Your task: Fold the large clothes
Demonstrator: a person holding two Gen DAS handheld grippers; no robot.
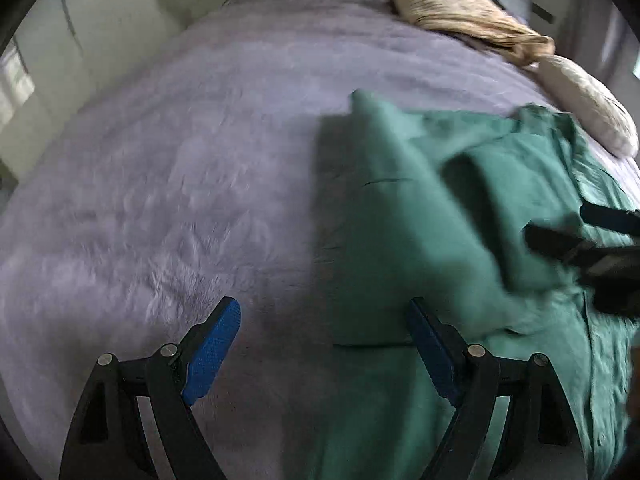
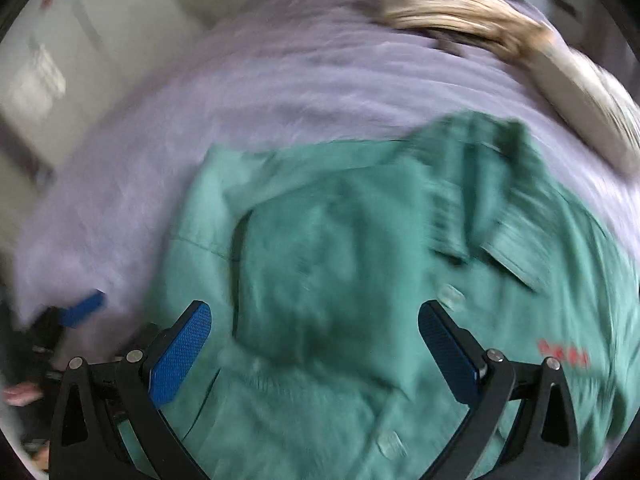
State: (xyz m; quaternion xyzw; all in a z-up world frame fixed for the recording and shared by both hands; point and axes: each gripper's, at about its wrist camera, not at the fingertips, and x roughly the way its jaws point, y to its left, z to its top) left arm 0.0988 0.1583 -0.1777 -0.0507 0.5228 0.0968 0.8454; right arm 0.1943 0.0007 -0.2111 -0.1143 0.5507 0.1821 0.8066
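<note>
A green button-up shirt [image 2: 332, 264] lies front-up on a lilac bedspread [image 1: 160, 160], its collar toward the far right and red lettering on the chest. One sleeve is folded over the body. In the left wrist view the shirt [image 1: 420, 220] fills the right half. My left gripper [image 1: 324, 324] hangs open over the shirt's left edge, with nothing between its blue pads. My right gripper [image 2: 316, 332] is open above the folded sleeve, with nothing held. The right gripper [image 1: 568, 232] shows at the right edge of the left wrist view, and the left gripper's blue pad [image 2: 82, 310] at the lower left of the right wrist view.
A beige crumpled garment [image 1: 472, 16] and a pale pillow [image 1: 588, 112] lie at the far right of the bed. White cupboard doors [image 1: 80, 40] stand beyond the bed on the left. A person's hand [image 2: 20, 394] shows at the left edge.
</note>
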